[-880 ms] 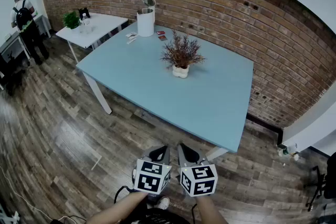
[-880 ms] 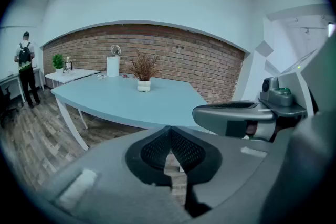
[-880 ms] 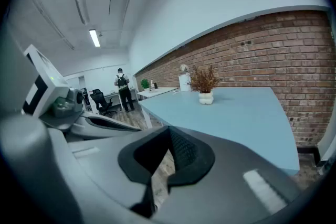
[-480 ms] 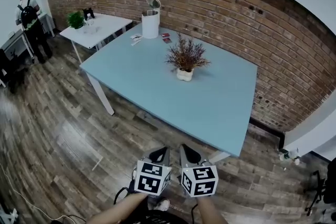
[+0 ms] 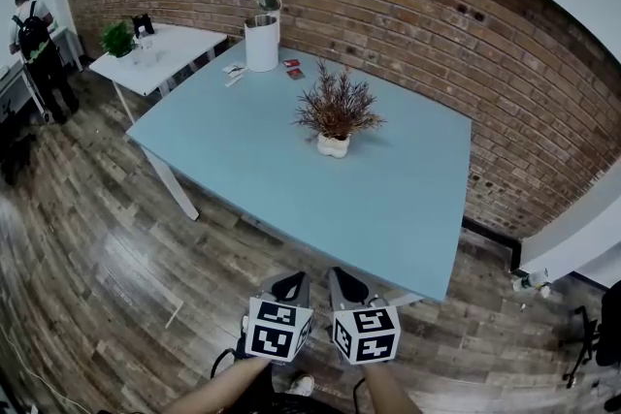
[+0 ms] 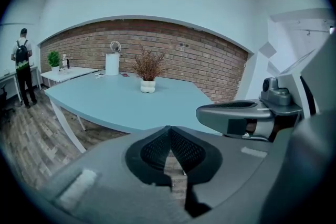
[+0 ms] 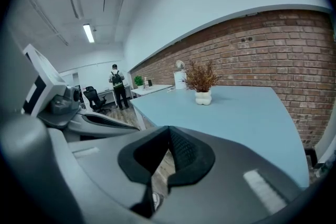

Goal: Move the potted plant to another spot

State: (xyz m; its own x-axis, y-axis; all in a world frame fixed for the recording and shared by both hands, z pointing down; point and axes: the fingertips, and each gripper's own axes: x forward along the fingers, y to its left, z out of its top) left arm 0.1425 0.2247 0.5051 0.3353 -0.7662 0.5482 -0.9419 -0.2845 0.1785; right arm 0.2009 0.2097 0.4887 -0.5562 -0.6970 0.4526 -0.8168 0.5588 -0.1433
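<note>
Two units are clenched and empty: left gripper (image 5: 295, 280) and right gripper (image 5: 343, 278), both short of the table's (image 5: 291, 194) near edge. The potted plant (image 5: 334, 123) stands toward the far edge. Risk: closing on its brittle branches instead of the pot could snap them or topple it.

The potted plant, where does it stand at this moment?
In the head view the potted plant stands on the blue table, toward its far side near the brick wall, right of the white container.
</note>
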